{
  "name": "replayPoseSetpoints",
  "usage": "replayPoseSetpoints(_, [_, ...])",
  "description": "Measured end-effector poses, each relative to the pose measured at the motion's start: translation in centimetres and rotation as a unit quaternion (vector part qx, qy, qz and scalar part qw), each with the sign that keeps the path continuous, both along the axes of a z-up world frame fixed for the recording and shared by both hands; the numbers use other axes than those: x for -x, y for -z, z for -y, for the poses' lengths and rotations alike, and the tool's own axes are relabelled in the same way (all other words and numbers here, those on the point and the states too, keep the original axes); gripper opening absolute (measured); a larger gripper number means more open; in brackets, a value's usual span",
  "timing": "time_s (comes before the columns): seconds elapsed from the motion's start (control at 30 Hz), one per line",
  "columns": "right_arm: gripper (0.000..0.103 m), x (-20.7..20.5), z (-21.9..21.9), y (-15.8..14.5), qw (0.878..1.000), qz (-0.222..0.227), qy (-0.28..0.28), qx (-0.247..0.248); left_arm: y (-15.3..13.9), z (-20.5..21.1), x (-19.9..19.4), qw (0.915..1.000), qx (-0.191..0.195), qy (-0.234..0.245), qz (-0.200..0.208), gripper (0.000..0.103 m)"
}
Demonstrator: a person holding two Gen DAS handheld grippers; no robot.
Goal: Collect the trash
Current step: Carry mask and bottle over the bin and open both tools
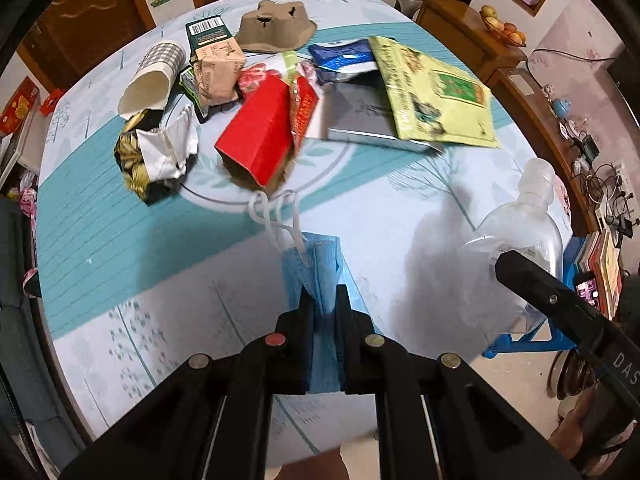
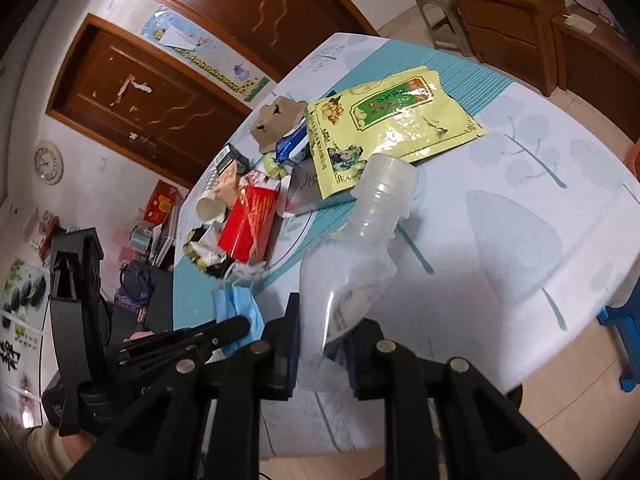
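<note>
L gripper [image 1: 323, 300] has its jaws pressed together on a blue mask [image 1: 320, 268], pinching it w/ the white ear loops [image 1: 276, 220] dangling off the mask's far end, just above the table [image 1: 120, 240]. From the R wrist view the same mask [image 2: 236, 308] shows at the L gripper's tip, near the table's edge. R gripper [image 2: 324, 328] pinches a clear bottle [image 2: 352, 264] low on its body, jaws narrowed against the plastic, neck and open mouth tilted up and away; bottle is off the table. In the L wrist view the bottle [image 1: 516, 248] sits well right of the mask, w/ one black finger [image 1: 552, 300] of the R gripper across it. Rest of the trash is piled mid-table, taking the red box [image 1: 260, 136] as landmark: it lies on its side, open end toward the mask. Just left of it a crumpled wrapper [image 1: 156, 156]; beyond that, a checked paper cup [image 1: 152, 76] on its side. Behind the red box a tan carton [image 1: 218, 76], further back a brown pulp tray [image 1: 276, 26]. Right of the red box a silver pouch [image 1: 360, 116] w/ a yellow bag [image 1: 432, 88] overlapping it, and a blue packet [image 1: 344, 56] behind. Wooden cabinet [image 1: 460, 24] w/ a fruit bowl [image 1: 504, 28] stands past the table, far right of the box.
</note>
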State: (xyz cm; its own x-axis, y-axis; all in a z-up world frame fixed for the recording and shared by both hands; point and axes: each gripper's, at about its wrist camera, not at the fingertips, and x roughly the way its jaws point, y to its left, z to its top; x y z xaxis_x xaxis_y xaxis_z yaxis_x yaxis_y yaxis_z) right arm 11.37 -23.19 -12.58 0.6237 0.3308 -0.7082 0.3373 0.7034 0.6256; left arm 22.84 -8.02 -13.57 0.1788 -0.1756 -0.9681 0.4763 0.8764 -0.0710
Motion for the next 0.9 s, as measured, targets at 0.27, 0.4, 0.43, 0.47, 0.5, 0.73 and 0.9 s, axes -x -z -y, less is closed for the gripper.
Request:
replayPoseSetpoints(0.27, [0.019,4.9,1.5,-1.7,0.999,0.031,-0.012,-0.012,-1.1,1.8,5.2,0.9998,0.007,0.008,0.016,0.007])
replayPoseSetpoints(0.4, [0.019,7.7,2.2,-1.8,0.999,0.038,-0.023,-0.019,-1.6,2.7,8.2,0.9995,0.017,-0.003,0.025,0.007])
replayPoseSetpoints(0.43, [0.019,8.4,2.4,-1.7,0.999,0.038,-0.028,-0.020,-1.6,3.0,9.1,0.9994,0.020,-0.008,0.028,0.007])
replayPoseSetpoints(0.47, [0.019,9.1,2.5,-1.6,0.999,0.037,-0.035,-0.020,-1.8,2.9,9.8,0.9993,0.021,-0.010,0.030,0.007])
replayPoseSetpoints(0.5, [0.019,9.8,2.6,-1.4,0.998,0.036,-0.041,-0.021,-1.8,3.1,10.8,0.9990,0.025,-0.016,0.034,0.007])
replayPoseSetpoints(0.73, [0.019,14.1,3.7,-0.1,0.996,0.024,-0.082,-0.020,-0.9,3.5,16.4,0.9976,0.035,-0.051,0.031,0.007])
replayPoseSetpoints(0.9, [0.019,16.3,4.4,2.0,0.995,0.004,-0.094,-0.026,0.9,4.3,20.1,0.9985,0.025,-0.047,0.011,0.007])
